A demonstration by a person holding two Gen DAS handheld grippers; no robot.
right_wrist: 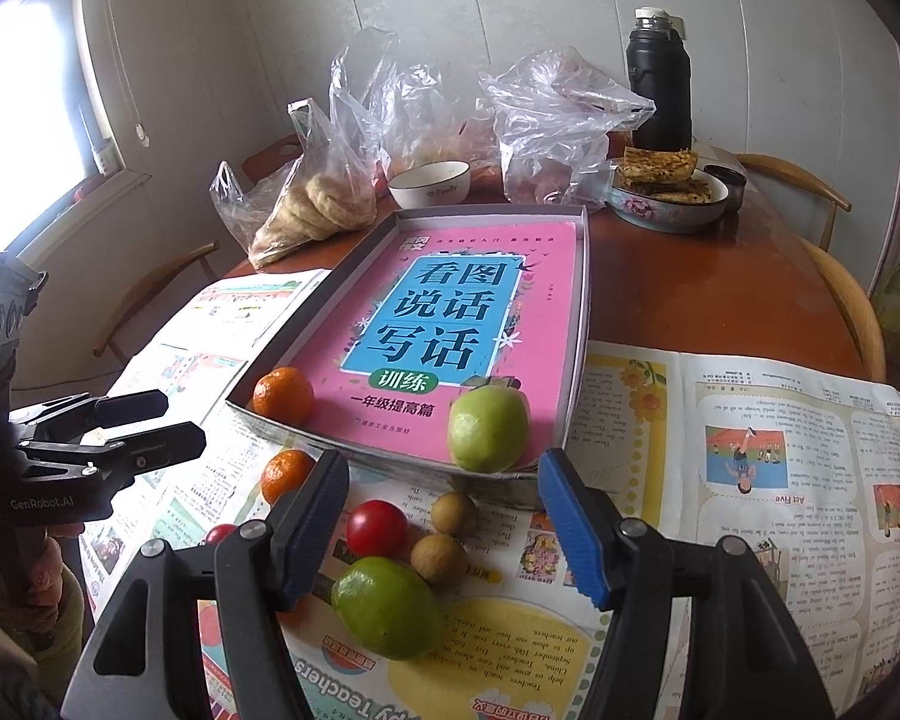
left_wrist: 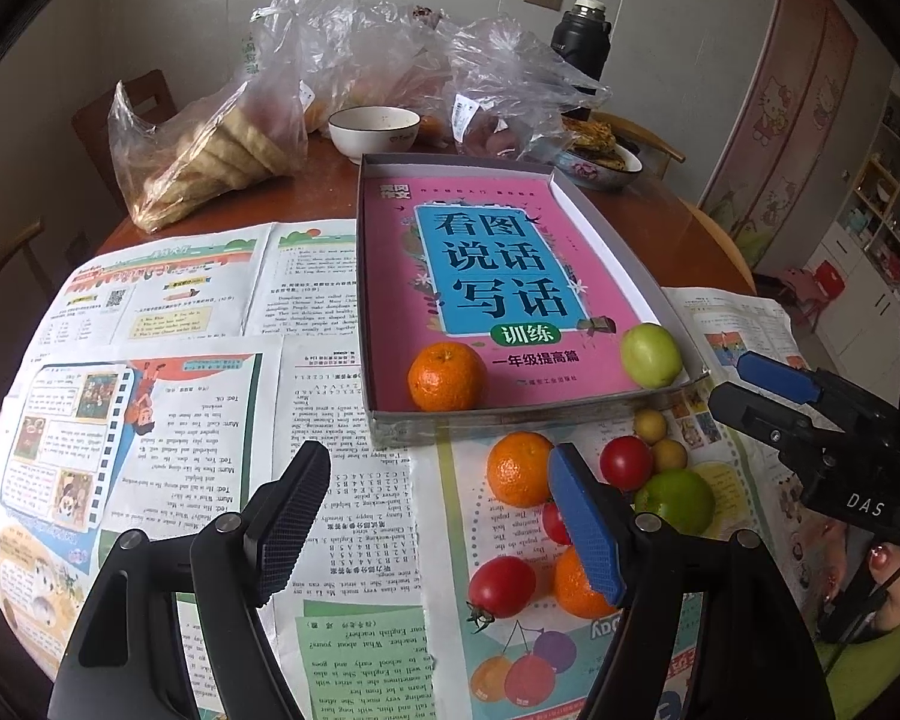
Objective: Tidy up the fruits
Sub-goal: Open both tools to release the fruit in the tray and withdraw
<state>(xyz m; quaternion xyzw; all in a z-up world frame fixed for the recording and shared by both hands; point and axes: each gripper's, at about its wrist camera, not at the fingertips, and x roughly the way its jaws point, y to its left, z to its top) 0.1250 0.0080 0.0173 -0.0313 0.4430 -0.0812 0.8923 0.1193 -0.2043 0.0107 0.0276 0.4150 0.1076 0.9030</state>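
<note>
So the shallow box (left_wrist: 384,276) on the table (right_wrist: 720,300) has a pink book (left_wrist: 510,276) lying flat in it, plus an orange (left_wrist: 446,376) at its near left corner and a green apple (right_wrist: 487,429) at the near right. Both grippers, left gripper (left_wrist: 444,528) and right gripper (right_wrist: 444,531), have their fingers apart, holding nothing. The loose fruit sits on newspaper (left_wrist: 150,420) just near of the box: a lime (right_wrist: 384,606) low between the right fingers, tomatoes and oranges around the left gripper's right finger.

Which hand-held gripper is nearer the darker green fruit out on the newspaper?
Right. The right hand-held gripper hangs open just over the green fruit, which lies below its jaws. The left hand-held gripper is off to the side, past the tomatoes.
</note>
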